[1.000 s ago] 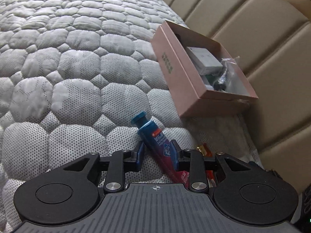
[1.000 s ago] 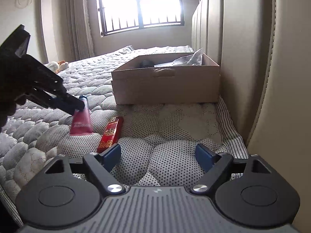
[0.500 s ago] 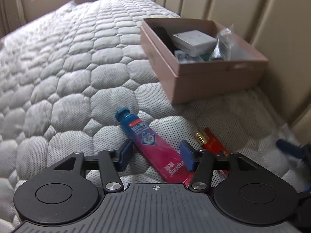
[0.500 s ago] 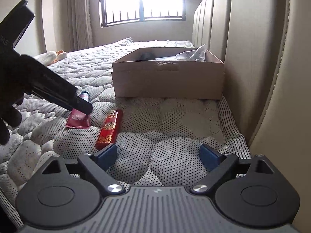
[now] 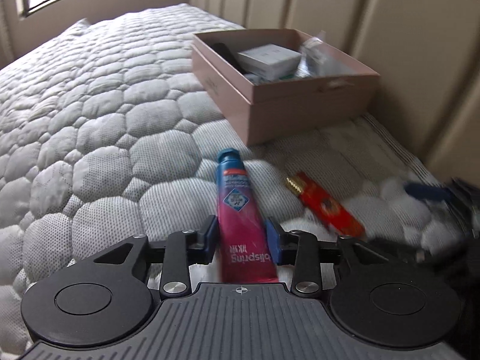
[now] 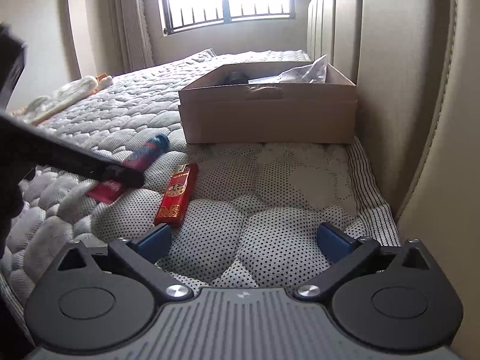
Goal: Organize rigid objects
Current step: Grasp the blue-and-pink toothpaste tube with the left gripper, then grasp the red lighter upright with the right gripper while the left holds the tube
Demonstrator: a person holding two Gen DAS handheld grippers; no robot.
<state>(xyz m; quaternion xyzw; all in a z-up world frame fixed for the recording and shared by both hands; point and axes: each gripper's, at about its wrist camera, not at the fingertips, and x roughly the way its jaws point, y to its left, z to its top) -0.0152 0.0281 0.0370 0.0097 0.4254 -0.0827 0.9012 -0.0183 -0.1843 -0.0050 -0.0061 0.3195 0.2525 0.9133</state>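
- Fingers of the left gripper point(image 5: 242, 238) press both flanks of the tube point(image 5: 238, 210), which lies on the mattress point(image 5: 99, 138), cap toward the far box point(image 5: 300, 111), probably its destination.
- Right gripper point(image 6: 243, 241) hangs wide open and empty, near the red lighter point(image 6: 177, 195).

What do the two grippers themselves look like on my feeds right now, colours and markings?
Both look alike. The left gripper and right gripper have black linkage arms with silver pivot bolts, blue finger pads, two round black discs and a ribbed grey body. A small crosshair mark sits on the left's top edge. No cables or sleeves show.
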